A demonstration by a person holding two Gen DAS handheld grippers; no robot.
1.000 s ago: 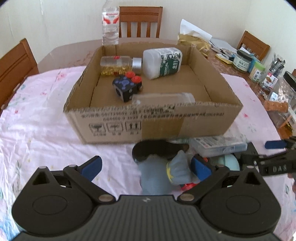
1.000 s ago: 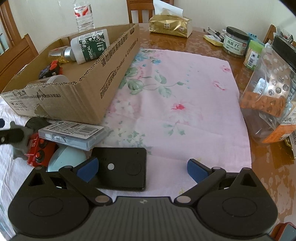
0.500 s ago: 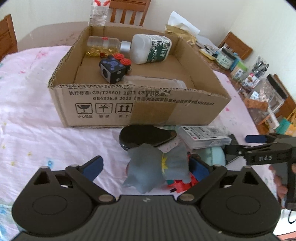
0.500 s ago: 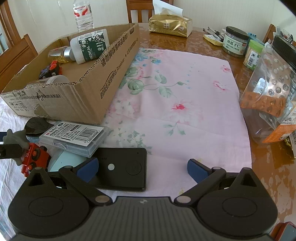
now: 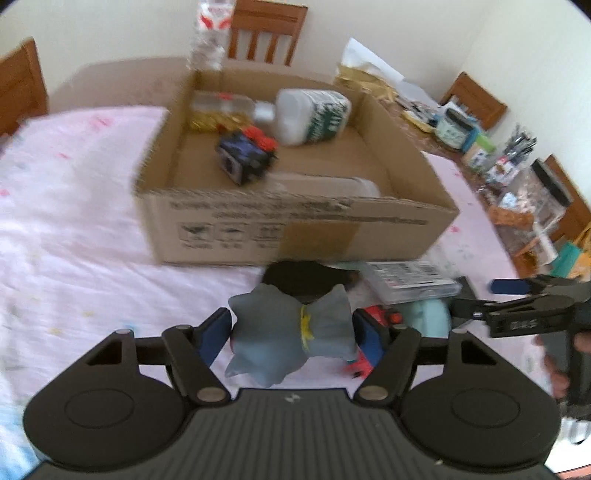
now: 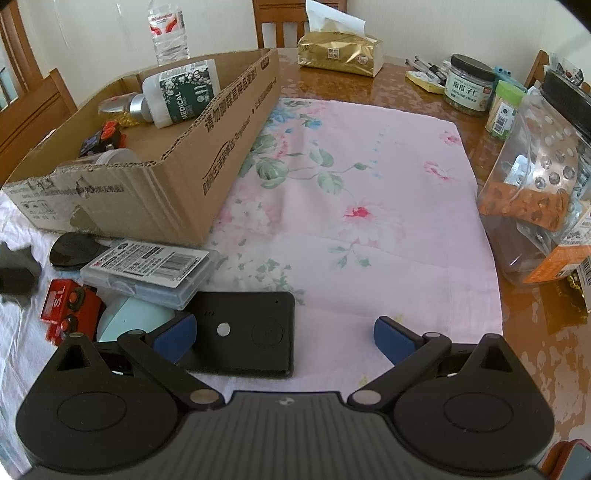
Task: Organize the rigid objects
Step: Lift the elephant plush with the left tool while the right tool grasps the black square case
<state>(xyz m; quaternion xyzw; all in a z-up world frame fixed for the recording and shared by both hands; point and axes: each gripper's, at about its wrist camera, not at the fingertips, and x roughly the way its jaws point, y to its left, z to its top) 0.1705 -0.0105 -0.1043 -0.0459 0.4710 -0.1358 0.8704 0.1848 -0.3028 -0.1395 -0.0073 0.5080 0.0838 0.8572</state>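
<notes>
A grey toy figure (image 5: 273, 343) with a yellow collar sits between the blue pads of my left gripper (image 5: 291, 328). Its jaws are closing and both pads touch the toy's sides. Just beyond stands the open cardboard box (image 5: 295, 229), which holds a white bottle (image 5: 314, 114), a capsule bottle (image 5: 221, 110) and a dark cube (image 5: 247, 155). My right gripper (image 6: 286, 334) is open over a flat black device (image 6: 243, 317). Beside the device lie a red toy vehicle (image 6: 66, 306), a clear labelled case (image 6: 147, 269), a pale blue round thing (image 6: 129, 317) and a black oval (image 6: 74, 249).
A pink flowered cloth (image 6: 369, 221) covers the table right of the box. A gold tissue pack (image 6: 340, 51), jars (image 6: 469, 85) and a clear bag of packets (image 6: 535, 192) crowd the far and right edges. A water bottle (image 6: 168, 33) and wooden chairs stand behind the box.
My left gripper's jaws have narrowed from wide open until the pads meet the grey toy, and the gripper has shifted left. The red vehicle now shows fully. The right gripper has not moved.
</notes>
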